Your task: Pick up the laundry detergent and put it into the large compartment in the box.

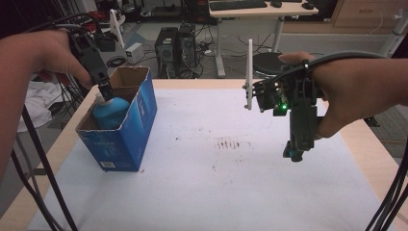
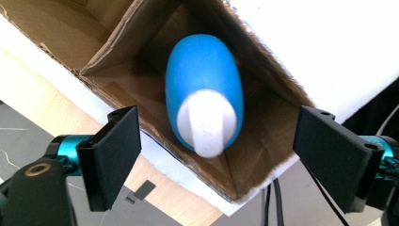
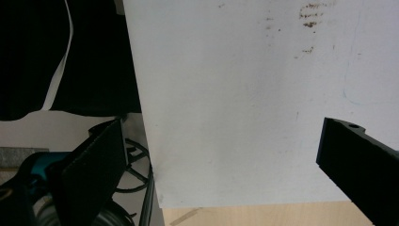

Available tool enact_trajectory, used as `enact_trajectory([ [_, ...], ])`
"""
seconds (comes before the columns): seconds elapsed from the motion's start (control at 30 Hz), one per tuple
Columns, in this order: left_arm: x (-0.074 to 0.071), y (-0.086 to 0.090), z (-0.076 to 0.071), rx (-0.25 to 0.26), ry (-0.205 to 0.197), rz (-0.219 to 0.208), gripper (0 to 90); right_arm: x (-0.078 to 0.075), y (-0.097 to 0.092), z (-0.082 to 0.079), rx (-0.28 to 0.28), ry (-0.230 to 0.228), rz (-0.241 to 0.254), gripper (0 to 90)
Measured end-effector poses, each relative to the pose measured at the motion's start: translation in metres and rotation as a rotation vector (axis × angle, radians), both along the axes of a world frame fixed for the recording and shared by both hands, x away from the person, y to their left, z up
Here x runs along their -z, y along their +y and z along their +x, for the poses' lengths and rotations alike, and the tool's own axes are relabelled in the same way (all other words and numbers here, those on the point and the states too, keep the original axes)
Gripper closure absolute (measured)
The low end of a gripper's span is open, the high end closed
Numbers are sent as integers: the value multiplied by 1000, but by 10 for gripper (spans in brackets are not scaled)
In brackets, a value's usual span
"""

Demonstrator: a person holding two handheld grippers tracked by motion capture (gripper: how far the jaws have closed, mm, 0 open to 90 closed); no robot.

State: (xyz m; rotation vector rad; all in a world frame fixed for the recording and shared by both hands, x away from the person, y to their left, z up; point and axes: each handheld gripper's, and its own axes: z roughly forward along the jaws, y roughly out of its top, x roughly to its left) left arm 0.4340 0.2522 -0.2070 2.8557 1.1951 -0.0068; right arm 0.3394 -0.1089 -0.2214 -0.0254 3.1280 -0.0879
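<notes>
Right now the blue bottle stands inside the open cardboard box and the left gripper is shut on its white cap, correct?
Not quite. The blue bottle does stand inside the cardboard box, but the left gripper is open, its jaws clear of the white cap, as the left gripper view shows.

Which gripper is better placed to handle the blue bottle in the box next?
Left. The left gripper hangs directly above the blue bottle standing in the cardboard box, jaws open either side of its white cap. The right gripper hovers open over bare table, well away from the box.

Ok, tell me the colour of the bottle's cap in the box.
White, on a blue bottle; the cap shows best in the left gripper view.
</notes>
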Motion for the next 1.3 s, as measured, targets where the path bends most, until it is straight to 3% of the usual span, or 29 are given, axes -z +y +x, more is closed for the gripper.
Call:
enact_trajectory([
  [0.17, -9, -7, -4, 5, 2, -10, 113, 0, 1, -2, 22, 1, -5, 13],
  [0.37, -16, -16, -10, 12, -14, -22, 68, 0, -1, -1, 7, -1, 0, 13],
  [0.53, -19, -25, -16, 59, 7, -57, 63, 0, -2, -3, 26, -1, -5, 13],
  [0.57, -20, -27, -17, 61, -1, -60, 60, 0, -3, -2, 6, -3, -2, 13],
  [0.6, -21, -29, -18, 61, -13, -54, 16, -1, -3, -3, 18, -4, -1, 13],
  [0.77, -27, -39, -20, 90, -27, -33, 16, -1, -3, -4, 20, -1, -6, 13],
  [0.8, -29, -44, -20, 105, -33, -33, 16, -1, -4, -2, -6, -8, -10, 13],
  [0.87, -30, -46, -21, 109, -33, -33, 16, -1, -4, -3, 14, 2, 7, 13],
  [0.97, -30, -54, -22, 144, -29, -39, 16, 0, -5, -2, 3, -1, -12, 13],
  [1.13, -26, -70, -25, 216, -12, -37, 16, 1, -5, -3, 26, 4, 5, 13],
  [1.17, -25, -73, -25, 233, -7, -38, 16, 1, -5, -2, 5, -6, -3, 13],
  [1.3, -21, -90, -31, 322, 10, -35, 16, 1, -3, -2, 18, -2, -9, 13],
])
